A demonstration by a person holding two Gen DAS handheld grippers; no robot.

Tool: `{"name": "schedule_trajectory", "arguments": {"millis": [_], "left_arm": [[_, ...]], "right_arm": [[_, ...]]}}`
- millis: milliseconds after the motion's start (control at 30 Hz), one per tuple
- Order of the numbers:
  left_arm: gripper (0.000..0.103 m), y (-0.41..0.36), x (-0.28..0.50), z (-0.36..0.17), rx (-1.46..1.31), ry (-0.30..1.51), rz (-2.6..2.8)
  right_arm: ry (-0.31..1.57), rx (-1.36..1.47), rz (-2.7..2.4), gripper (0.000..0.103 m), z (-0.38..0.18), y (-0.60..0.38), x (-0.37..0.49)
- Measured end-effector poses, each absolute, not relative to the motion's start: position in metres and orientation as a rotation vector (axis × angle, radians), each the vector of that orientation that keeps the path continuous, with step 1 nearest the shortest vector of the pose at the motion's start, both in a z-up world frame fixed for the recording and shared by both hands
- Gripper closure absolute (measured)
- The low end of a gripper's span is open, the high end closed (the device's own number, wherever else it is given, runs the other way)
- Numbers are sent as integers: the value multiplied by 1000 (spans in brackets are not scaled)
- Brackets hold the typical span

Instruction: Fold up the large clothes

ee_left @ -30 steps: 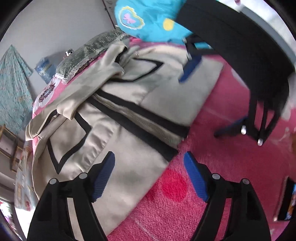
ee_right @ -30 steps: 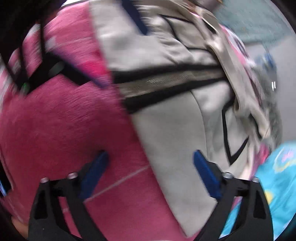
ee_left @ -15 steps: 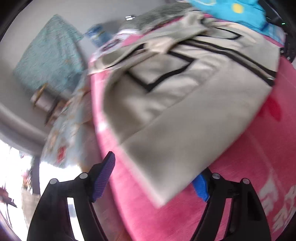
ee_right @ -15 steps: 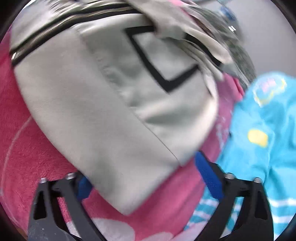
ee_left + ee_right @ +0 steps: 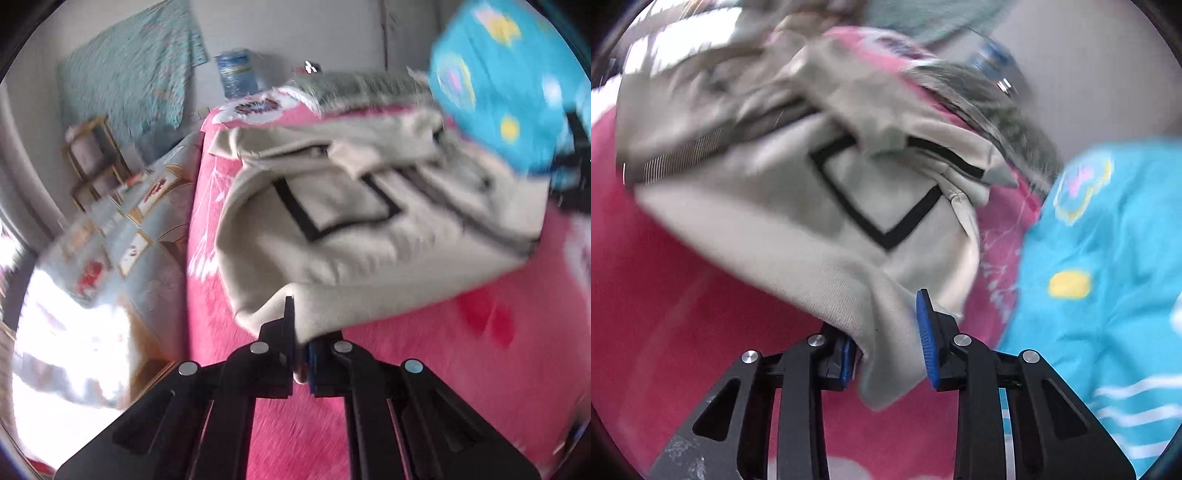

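A beige jacket [image 5: 369,258] with black trim lies spread on a pink fleece blanket [image 5: 406,387]. In the left wrist view my left gripper [image 5: 299,328] is shut on the jacket's near hem corner, which is raised off the blanket. In the right wrist view the jacket [image 5: 775,221] shows its black diamond outline. Its other hem corner is bunched between the blue pads [image 5: 925,332] of my right gripper [image 5: 886,328]. Those jaws are closing on the cloth, which fills the gap and hangs below it.
A bright blue printed cloth [image 5: 498,74] lies beside the jacket, on the right in the right wrist view [image 5: 1108,258]. A grey-green pillow [image 5: 369,85] sits at the blanket's far end. Beyond the bed edge stand a water bottle [image 5: 236,74] and a wooden stool [image 5: 96,158].
Both grippers swung from the jacket's middle out to its hem corners and rolled. Their wide-open jaws have closed over the fabric, and the corners have lifted slightly.
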State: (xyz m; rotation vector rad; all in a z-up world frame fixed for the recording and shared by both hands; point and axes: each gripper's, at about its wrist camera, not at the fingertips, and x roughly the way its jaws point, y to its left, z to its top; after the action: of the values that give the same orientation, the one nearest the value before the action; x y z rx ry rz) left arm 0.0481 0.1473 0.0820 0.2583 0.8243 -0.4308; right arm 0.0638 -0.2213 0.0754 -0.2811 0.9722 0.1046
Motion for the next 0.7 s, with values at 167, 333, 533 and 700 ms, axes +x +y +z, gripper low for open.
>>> {"name": "schedule_trajectory", "arguments": {"millis": [167, 333, 533, 700], "left_arm": [[98, 153, 84, 85, 50, 827, -440], [98, 149, 106, 92, 36, 792, -428], [98, 139, 151, 121, 31, 708, -417], [98, 121, 219, 128, 68, 731, -387]], "right_arm": [[919, 26, 59, 87, 77, -240, 93], [800, -31, 34, 95, 91, -233, 105], [699, 215, 3, 95, 97, -268, 162], [654, 57, -25, 95, 113, -264, 212]]}}
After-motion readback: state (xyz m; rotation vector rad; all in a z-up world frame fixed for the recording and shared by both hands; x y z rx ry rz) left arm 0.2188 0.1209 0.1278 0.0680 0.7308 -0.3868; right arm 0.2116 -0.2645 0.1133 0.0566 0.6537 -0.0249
